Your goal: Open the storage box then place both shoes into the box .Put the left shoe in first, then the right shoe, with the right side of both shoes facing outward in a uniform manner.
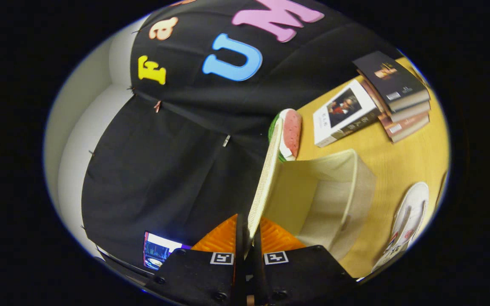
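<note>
The tongs (247, 236) pinch the lid (266, 178) of the storage box (334, 199) out on the counter (402, 153) – the lid wants swinging fully back, grip kept firm – with one white shoe (408, 216) just beside the box.

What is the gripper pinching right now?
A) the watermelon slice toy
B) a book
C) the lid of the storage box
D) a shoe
C: the gripper has both fingers closed on the edge of the storage box lid, lifted up off the open storage box, while the white shoe lies on the table beyond.
</note>
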Tool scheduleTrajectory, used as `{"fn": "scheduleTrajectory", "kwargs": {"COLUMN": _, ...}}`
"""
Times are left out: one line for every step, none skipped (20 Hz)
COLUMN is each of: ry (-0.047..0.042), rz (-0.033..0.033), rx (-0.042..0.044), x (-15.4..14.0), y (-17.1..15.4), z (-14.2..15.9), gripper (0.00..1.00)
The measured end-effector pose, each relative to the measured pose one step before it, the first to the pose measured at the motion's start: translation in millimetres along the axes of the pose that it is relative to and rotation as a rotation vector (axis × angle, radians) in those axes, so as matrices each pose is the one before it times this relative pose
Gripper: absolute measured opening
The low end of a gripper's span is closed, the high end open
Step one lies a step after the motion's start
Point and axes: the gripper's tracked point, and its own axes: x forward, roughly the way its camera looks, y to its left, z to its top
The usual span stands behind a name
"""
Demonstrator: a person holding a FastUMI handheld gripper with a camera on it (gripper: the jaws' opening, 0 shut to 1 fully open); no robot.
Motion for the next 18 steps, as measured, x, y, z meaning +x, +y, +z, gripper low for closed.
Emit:
{"fn": "scheduleTrajectory", "kwargs": {"ry": 0.0054, "rz": -0.00625, "rx": -0.03526, "x": 11.13, "y": 13.55, "z": 3.19, "gripper": 0.11}}
{"fn": "scheduleTrajectory", "kwargs": {"ry": 0.00696, "rz": 0.00558, "rx": -0.02523, "x": 10.37, "y": 15.8, "z": 1.86, "gripper": 0.11}}
{"fn": "scheduleTrajectory", "kwargs": {"ry": 0.00876, "rz": 0.00274, "rx": -0.01801, "x": 12.78, "y": 12.39, "z": -0.02, "gripper": 0.11}}
{"fn": "scheduleTrajectory", "kwargs": {"ry": 0.01167, "rz": -0.00055, "rx": -0.01078, "x": 11.94, "y": 9.1, "z": -1.74, "gripper": 0.11}}
{"fn": "scheduleTrajectory", "kwargs": {"ry": 0.01178, "rz": 0.00417, "rx": -0.01023, "x": 11.89, "y": 8.23, "z": -1.14, "gripper": 0.11}}
{"fn": "scheduleTrajectory", "kwargs": {"ry": 0.00547, "rz": 0.00764, "rx": -0.01499, "x": 12.35, "y": 9.09, "z": -2.12, "gripper": 0.11}}
{"fn": "scheduleTrajectory", "kwargs": {"ry": 0.00871, "rz": 0.00279, "rx": -0.02358, "x": 11.49, "y": 7.46, "z": -1.79, "gripper": 0.16}}
{"fn": "scheduleTrajectory", "kwargs": {"ry": 0.00804, "rz": 0.0001, "rx": -0.02163, "x": 8.52, "y": 6.91, "z": -1.5, "gripper": 0.16}}
{"fn": "scheduleTrajectory", "kwargs": {"ry": 0.00877, "rz": 0.01044, "rx": -0.02049, "x": 10.08, "y": 6.91, "z": -3.15, "gripper": 0.16}}
{"fn": "scheduleTrajectory", "kwargs": {"ry": 0.01209, "rz": 0.00323, "rx": -0.02262, "x": 6.04, "y": 5.27, "z": -2.53, "gripper": 0.18}}
{"fn": "scheduleTrajectory", "kwargs": {"ry": 0.01957, "rz": 0.0033, "rx": -0.01734, "x": 5.28, "y": 4.07, "z": -6.61, "gripper": 0.25}}
{"fn": "scheduleTrajectory", "kwargs": {"ry": 0.01792, "rz": 0.00217, "rx": -0.01236, "x": 4.47, "y": 5.11, "z": -6.29, "gripper": 0.41}}
{"fn": "scheduleTrajectory", "kwargs": {"ry": 0.01532, "rz": 0.00582, "rx": -0.00562, "x": 3.87, "y": 3.75, "z": -4.61, "gripper": 0.57}}
{"fn": "scheduleTrajectory", "kwargs": {"ry": 0.01609, "rz": 0.00064, "rx": -0.0055, "x": 1.06, "y": 1.82, "z": -6.54, "gripper": 0.68}}
{"fn": "scheduleTrajectory", "kwargs": {"ry": 0.0063, "rz": -0.00306, "rx": -0.01015, "x": -1.64, "y": 0.81, "z": -3.35, "gripper": 0.79}}
{"fn": "scheduleTrajectory", "kwargs": {"ry": -0.00171, "rz": -0.00528, "rx": -0.01827, "x": -3.66, "y": 0.5, "z": -2.25, "gripper": 0.9}}
{"fn": "scheduleTrajectory", "kwargs": {"ry": -0.00759, "rz": -0.008, "rx": -0.01835, "x": -6.28, "y": -2.62, "z": -0.43, "gripper": 0.9}}
{"fn": "scheduleTrajectory", "kwargs": {"ry": -0.0152, "rz": -0.00922, "rx": -0.01498, "x": -8.65, "y": -3.64, "z": 2.68, "gripper": 0.89}}
